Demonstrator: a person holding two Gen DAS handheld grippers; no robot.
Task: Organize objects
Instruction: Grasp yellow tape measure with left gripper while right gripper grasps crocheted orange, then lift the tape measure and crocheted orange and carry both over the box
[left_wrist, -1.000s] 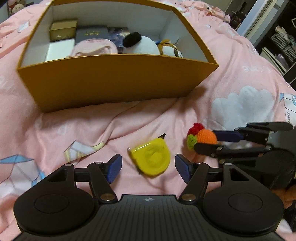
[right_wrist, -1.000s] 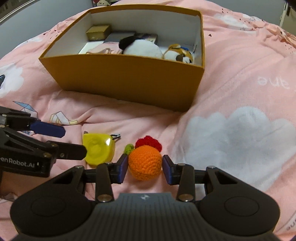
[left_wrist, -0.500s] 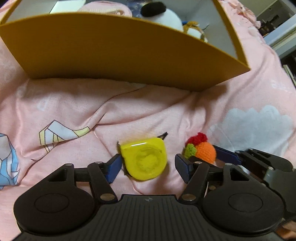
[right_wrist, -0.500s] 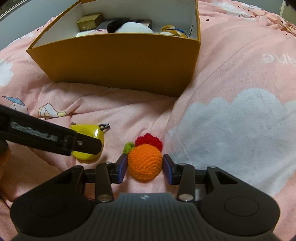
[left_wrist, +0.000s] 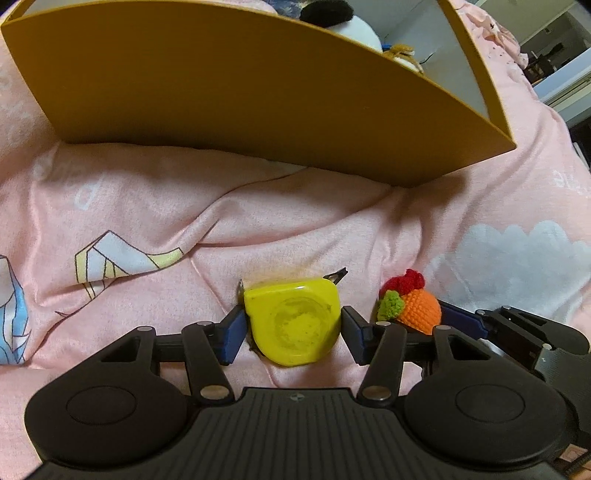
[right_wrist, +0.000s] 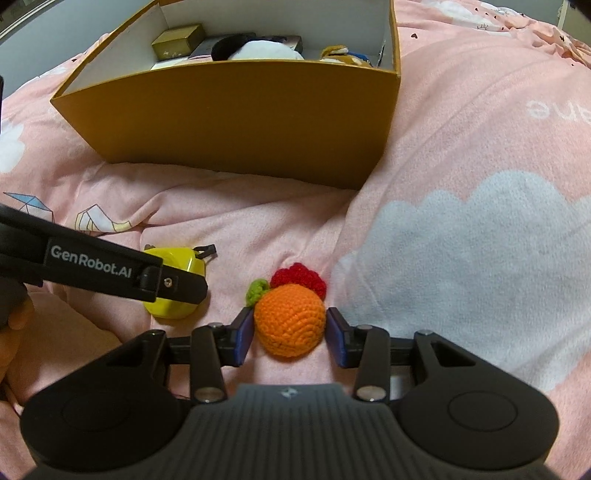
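Note:
A yellow tape measure (left_wrist: 293, 325) lies on the pink bedding between the pads of my left gripper (left_wrist: 293, 332). The jaws are closing, and the pads stand right at its two sides without visibly squeezing it. Just to its right, an orange crochet fruit (right_wrist: 290, 325) with red and green tufts rests on the bedding, and my right gripper (right_wrist: 290, 339) is shut on it. In the right wrist view, the left gripper's finger (right_wrist: 170, 284) crosses over the tape measure (right_wrist: 173, 258). The right gripper's blue pad (left_wrist: 458, 321) shows beside the fruit (left_wrist: 421, 314).
An open mustard cardboard box (right_wrist: 240, 122) stands just beyond both objects, its near wall (left_wrist: 258, 92) tall. Inside are a panda plush (right_wrist: 258, 50), a small gold box (right_wrist: 177, 42) and a brown-yellow toy (right_wrist: 343, 57). The rumpled pink bedding (right_wrist: 480, 258) spreads out to the right.
My left gripper has sunk closer to the tape measure and rolled, and its jaws have narrowed around it. The right gripper has stayed on the crochet fruit.

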